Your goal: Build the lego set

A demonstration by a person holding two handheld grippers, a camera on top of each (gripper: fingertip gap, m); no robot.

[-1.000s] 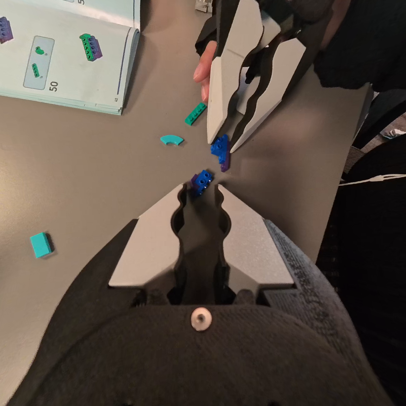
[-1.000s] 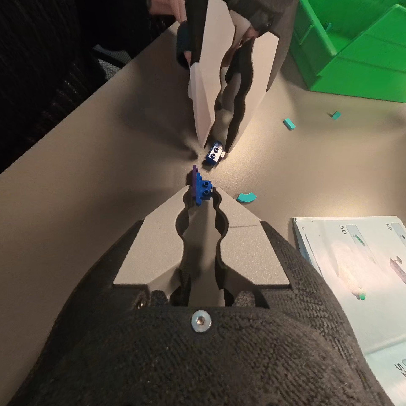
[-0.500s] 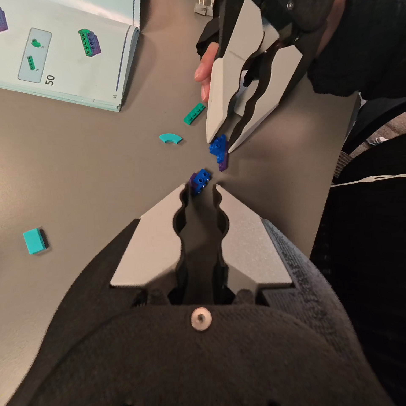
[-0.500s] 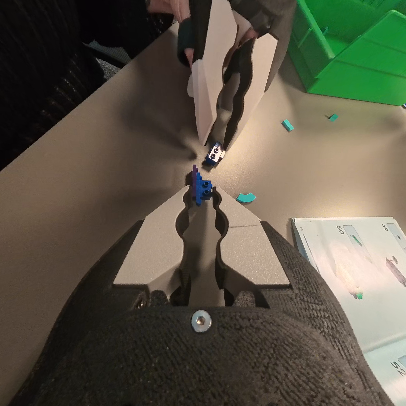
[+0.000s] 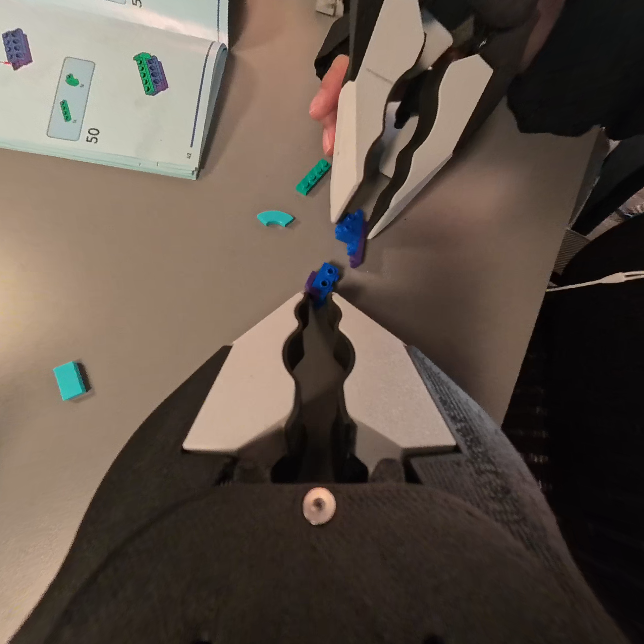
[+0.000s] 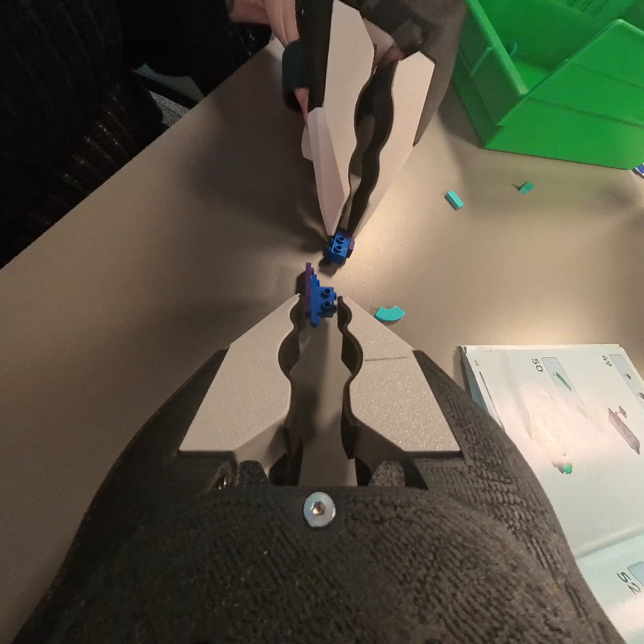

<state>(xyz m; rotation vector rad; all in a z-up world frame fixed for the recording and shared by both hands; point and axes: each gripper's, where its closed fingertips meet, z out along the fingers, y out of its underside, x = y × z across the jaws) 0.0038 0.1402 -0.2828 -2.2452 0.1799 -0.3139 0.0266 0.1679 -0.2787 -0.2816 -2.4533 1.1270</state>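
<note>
The left gripper (image 5: 317,295) is closed narrow on a small blue brick assembly with a purple piece (image 5: 322,281), pinched at its fingertips just above the grey table (image 5: 139,278). Facing it, the right gripper (image 6: 319,299) grips a stepped blue assembly on a purple plate (image 6: 315,296), the plate standing on edge against its left finger. The two builds sit tip to tip, near but not touching, close to the table's edge nearest the person's dark clothing.

Compared with a second ago, both grippers have kept their grip and the gap between the two assemblies is about the same. In the right wrist view the left gripper's brick now shows blue and purple where a pale end showed before, so it has turned slightly.

A curved teal tile (image 5: 275,219) lies on the table beside the two builds, with a green studded plate (image 5: 313,176) beyond it by the right gripper's finger and a teal flat tile (image 5: 70,380) well apart toward the far side. The open instruction booklet (image 5: 104,87) lies toward one corner, and green bins (image 6: 557,87) stand at another.
</note>
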